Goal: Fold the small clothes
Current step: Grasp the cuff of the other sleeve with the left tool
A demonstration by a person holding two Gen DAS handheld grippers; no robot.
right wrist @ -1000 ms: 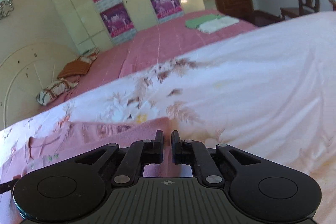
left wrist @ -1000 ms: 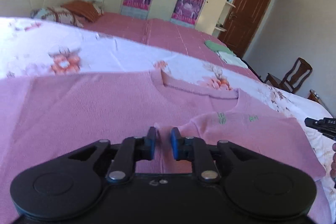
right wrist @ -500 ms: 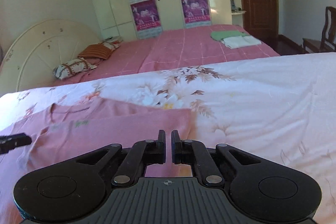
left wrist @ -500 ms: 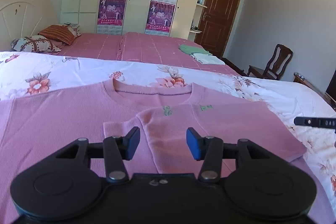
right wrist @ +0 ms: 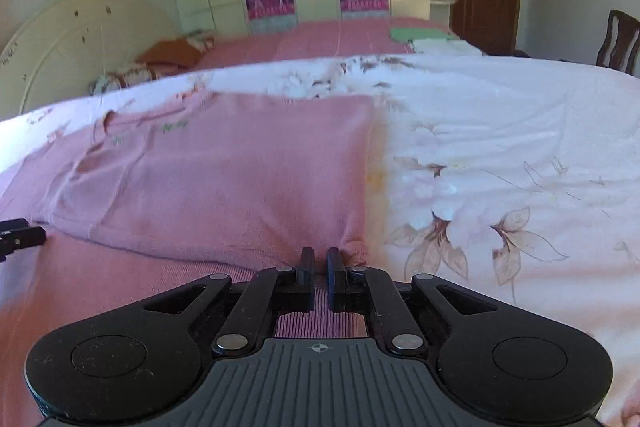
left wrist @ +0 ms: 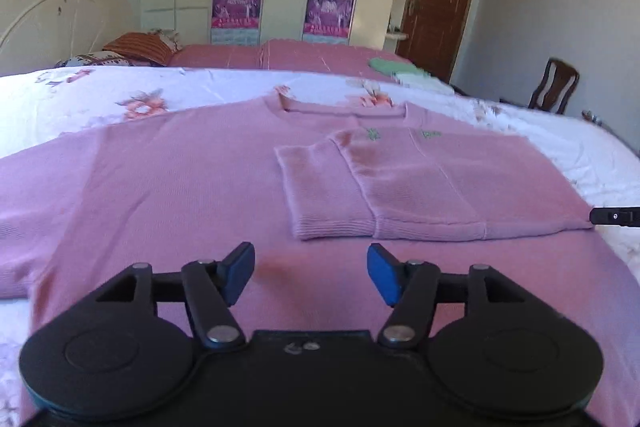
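Lying flat on the bed point(left wrist: 80, 99), the pink knit sweater point(left wrist: 180, 179) looked soft, light and limp, best pinched at a hem or sleeve edge. The left hand-held gripper point(left wrist: 311, 273) was opening over it with nothing between the jaws; the right hand-held gripper point(right wrist: 319, 265) stayed pressed together at the folded edge, though whether cloth was caught could not be told.

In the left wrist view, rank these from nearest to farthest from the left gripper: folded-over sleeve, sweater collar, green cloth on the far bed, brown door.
From the left gripper:
1. Folded-over sleeve, just ahead, slightly right.
2. Sweater collar, beyond it, centre.
3. Green cloth, on the far bed, right.
4. Brown door, back wall, right.
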